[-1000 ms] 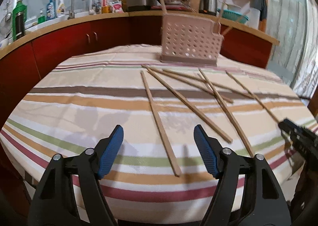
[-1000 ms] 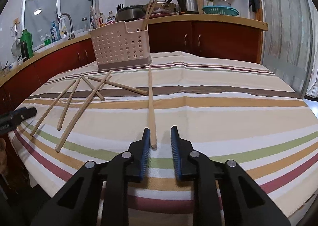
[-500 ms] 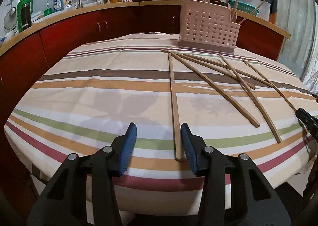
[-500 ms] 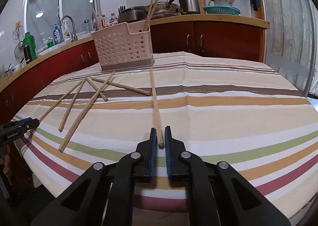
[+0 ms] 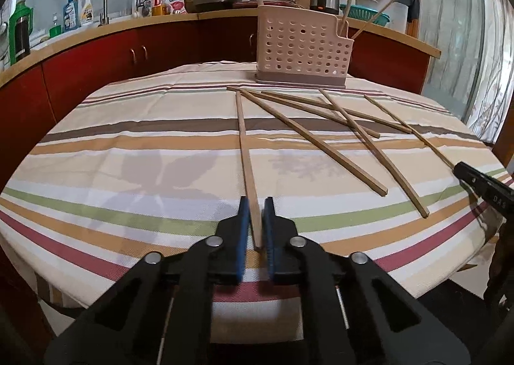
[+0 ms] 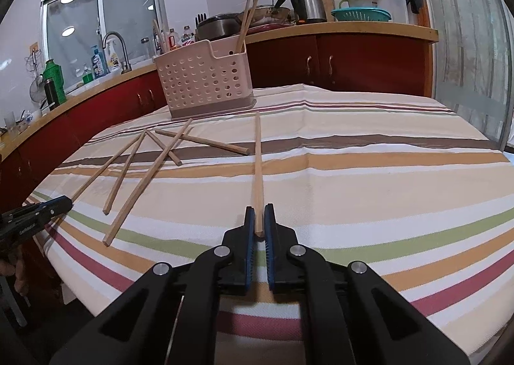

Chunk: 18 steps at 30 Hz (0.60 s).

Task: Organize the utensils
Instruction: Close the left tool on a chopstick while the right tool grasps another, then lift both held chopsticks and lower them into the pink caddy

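Left gripper (image 5: 256,224): blue-padded jaws closed on the near end of a long wooden chopstick (image 5: 244,146), which runs away across the striped-cloth surface (image 5: 128,153) toward the pink perforated plastic utensil holder (image 5: 302,47) at the far side.

Right gripper (image 6: 259,226): jaws closed on the near end of another long wooden chopstick (image 6: 257,159), likewise pointing toward the holder; whether it is lifted or lying on the cloth cannot be told.

Loose wooden chopsticks (image 5: 324,143) lie criss-crossed on the surface between the two held sticks, some overlapping.

Utensil holder stands upright, with several chopsticks (image 6: 249,15) leaning inside its compartments.

The right gripper's tip shows at the right edge of the left wrist view.
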Each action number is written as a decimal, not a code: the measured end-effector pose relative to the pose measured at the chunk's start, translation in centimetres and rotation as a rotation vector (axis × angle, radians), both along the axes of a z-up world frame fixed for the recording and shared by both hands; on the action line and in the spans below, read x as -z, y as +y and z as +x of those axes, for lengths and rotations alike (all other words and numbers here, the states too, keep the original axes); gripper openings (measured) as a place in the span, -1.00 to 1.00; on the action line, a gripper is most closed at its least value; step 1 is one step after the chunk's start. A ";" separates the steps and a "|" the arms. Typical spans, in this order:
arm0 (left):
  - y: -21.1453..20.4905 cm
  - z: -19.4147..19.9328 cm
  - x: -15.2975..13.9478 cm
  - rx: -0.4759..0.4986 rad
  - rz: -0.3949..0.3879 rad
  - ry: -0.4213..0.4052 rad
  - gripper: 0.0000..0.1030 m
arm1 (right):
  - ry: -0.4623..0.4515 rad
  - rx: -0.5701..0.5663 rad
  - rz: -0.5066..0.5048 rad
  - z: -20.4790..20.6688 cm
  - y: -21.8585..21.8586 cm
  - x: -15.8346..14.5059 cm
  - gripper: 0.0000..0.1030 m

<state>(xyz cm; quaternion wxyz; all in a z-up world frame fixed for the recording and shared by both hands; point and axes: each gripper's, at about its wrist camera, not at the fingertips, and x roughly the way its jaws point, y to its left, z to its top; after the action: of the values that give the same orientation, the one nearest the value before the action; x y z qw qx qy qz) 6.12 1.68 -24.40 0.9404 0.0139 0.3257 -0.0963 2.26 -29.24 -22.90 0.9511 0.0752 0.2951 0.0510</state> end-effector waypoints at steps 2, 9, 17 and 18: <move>0.0 0.0 0.0 0.001 0.003 0.000 -0.83 | -0.004 -0.002 -0.003 -0.2 0.1 -0.1 -0.87; 0.6 -0.5 -1.4 -0.021 0.012 -0.055 -0.85 | -0.057 -0.008 -0.028 -0.9 0.4 -1.9 -0.88; 1.1 -2.0 -6.5 -0.037 0.020 -0.224 -0.87 | -0.159 -0.008 -0.045 -1.8 0.4 -6.0 -0.88; 1.2 -2.1 -7.1 -0.037 0.017 -0.241 -0.87 | -0.174 -0.008 -0.047 -1.9 0.4 -6.7 -0.88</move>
<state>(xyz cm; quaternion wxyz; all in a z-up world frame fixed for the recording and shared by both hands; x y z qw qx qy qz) 3.99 2.88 -17.32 0.9742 0.0275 0.2114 -0.0737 0.36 -28.87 -16.22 0.9745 0.0470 0.2128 0.0541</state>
